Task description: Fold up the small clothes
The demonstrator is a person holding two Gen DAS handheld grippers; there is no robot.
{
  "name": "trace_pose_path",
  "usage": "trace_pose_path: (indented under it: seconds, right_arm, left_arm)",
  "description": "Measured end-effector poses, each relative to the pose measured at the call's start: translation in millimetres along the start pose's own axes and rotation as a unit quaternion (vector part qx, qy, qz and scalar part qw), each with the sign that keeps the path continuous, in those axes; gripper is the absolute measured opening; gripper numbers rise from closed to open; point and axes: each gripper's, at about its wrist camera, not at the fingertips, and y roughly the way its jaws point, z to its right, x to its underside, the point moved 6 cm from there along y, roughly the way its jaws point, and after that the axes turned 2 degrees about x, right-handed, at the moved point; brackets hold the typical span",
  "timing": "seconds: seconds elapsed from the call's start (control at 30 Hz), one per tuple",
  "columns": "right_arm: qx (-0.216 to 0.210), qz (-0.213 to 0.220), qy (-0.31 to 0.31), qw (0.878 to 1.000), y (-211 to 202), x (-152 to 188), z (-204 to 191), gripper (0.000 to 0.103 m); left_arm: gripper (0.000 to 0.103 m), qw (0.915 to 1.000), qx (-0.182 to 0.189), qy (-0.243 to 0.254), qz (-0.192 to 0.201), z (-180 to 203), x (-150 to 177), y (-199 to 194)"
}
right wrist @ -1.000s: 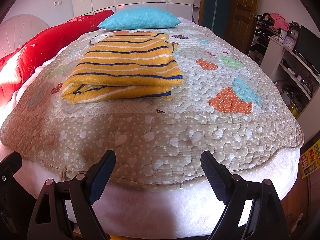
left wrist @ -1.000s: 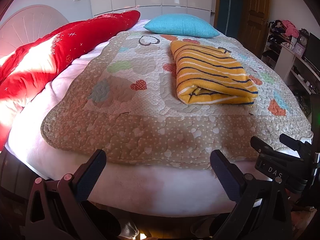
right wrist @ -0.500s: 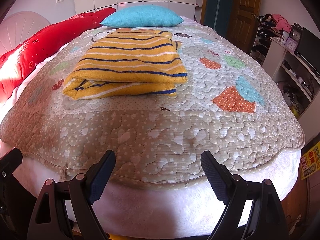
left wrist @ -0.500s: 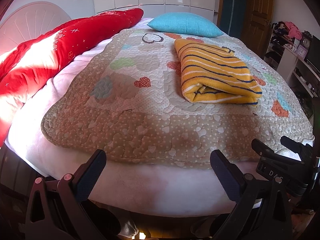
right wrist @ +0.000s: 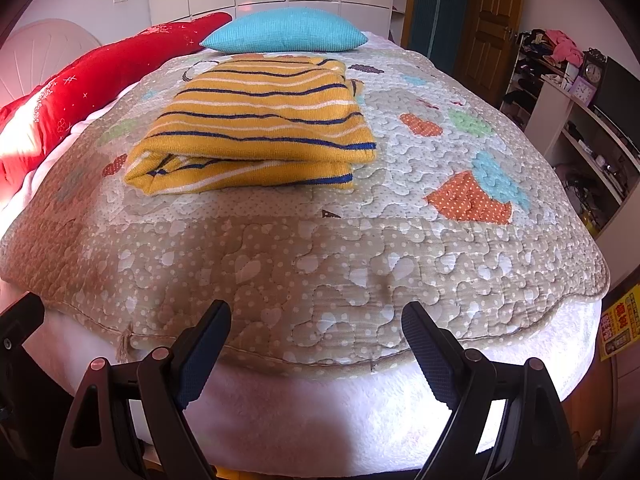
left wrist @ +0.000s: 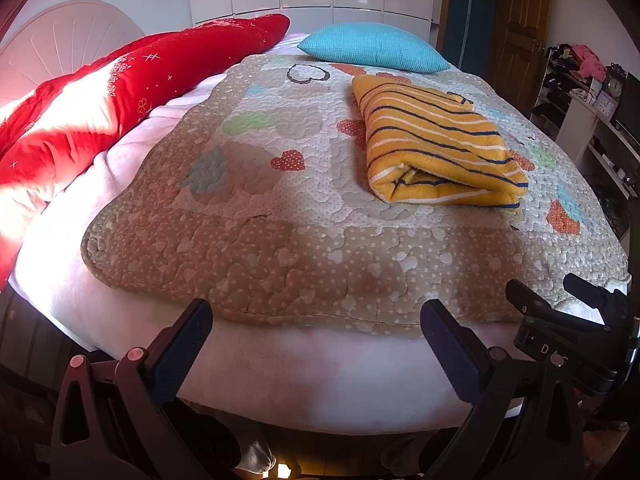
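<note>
A yellow knitted garment with dark blue and white stripes [left wrist: 436, 148] lies folded in a flat bundle on the patchwork quilt [left wrist: 256, 248] of the bed. It also shows in the right wrist view [right wrist: 256, 120]. My left gripper [left wrist: 316, 320] is open and empty, held off the foot edge of the bed, well short of the garment. My right gripper [right wrist: 316, 320] is open and empty too, at the same foot edge. The right gripper's body shows at the right of the left wrist view [left wrist: 568, 332].
A blue pillow [left wrist: 372, 46] lies at the head of the bed. A red duvet [left wrist: 120, 96] runs along the left side. A white shelf with clutter [right wrist: 576, 120] and a wooden door [right wrist: 488, 28] stand to the right. The white mattress edge [right wrist: 320, 412] is just ahead.
Both grippers have drawn back and risen slightly from the bed, so the garment looks a little farther off. Both stay open. The garment has not moved.
</note>
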Motion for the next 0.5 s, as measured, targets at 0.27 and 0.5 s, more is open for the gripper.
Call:
trace_pose_path:
  seconds: [0.27,0.5]
  right_arm:
    - [0.006,0.002,-0.009,1.000,0.2,1.1,-3.1,0.091]
    - [0.019,0.000,-0.021,1.000,0.7,2.2,-5.6,0.091]
  left_arm:
    - [0.103,1.0000,-0.002,-0.002,-0.003,-1.6,2.5,4.2]
    - [0.103,0.9999,-0.007,-0.005,-0.005,-3.7,3.7,6.6]
